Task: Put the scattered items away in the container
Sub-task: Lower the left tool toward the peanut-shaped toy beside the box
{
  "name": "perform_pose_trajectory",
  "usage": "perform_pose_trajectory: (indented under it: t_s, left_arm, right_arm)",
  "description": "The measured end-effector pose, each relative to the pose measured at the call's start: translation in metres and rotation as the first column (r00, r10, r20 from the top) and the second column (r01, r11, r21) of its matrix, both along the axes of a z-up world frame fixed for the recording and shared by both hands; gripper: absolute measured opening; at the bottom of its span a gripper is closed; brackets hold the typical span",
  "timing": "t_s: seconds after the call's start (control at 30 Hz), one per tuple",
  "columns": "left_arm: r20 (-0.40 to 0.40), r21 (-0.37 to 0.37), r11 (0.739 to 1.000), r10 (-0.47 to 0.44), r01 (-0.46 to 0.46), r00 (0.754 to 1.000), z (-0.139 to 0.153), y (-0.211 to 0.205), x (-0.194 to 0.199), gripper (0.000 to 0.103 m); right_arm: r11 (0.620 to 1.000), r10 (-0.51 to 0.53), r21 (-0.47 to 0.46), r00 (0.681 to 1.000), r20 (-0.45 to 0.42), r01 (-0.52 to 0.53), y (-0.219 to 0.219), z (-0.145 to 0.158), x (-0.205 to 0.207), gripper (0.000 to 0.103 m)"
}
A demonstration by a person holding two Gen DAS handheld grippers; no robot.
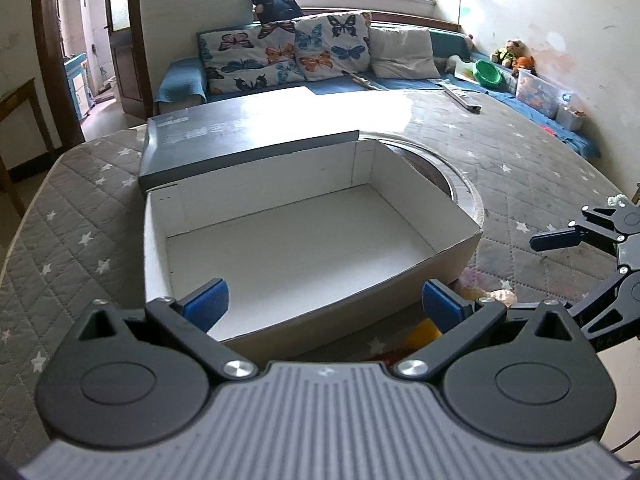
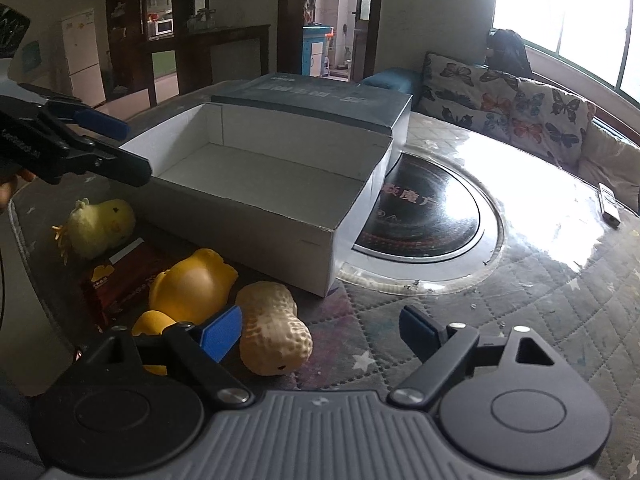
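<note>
We see the white cardboard box (image 2: 256,184) empty; peanut-shaped toy (image 2: 276,330), yellow rubber duck (image 2: 192,284), plush chick (image 2: 98,226) and brown packet (image 2: 120,276) lie outside; left gripper (image 1: 324,300) and right gripper (image 2: 320,330) both gape wide, holding nothing.

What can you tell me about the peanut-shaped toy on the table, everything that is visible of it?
The peanut-shaped toy is pale tan with a dimpled, net-like shell surface and a narrow waist; it looks soft or rubbery. It lies on its side on the quilted table cover, just in front of the open white box's near corner, beside the yellow toy. The right hand-held gripper is open, with one blue pad close beside it; nothing grips it.
</note>
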State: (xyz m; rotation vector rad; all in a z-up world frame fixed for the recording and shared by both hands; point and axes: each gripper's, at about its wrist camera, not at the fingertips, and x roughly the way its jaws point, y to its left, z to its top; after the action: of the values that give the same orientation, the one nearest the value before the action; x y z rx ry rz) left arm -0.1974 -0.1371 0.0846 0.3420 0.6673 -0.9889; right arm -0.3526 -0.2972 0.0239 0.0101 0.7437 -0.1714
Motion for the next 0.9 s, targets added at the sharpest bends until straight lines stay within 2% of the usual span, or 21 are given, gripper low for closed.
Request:
perform_pose_trajectory:
  t_s: [0.9]
  left_arm:
    - [-0.055,0.016,0.999,-0.040,0.041,0.998,-0.012,-0.030,0.005,0.103]
  right_arm:
    - [0.999,0.025,0.024,0.999,-0.022,-0.024,0.001,-0.008,0.005,0.081]
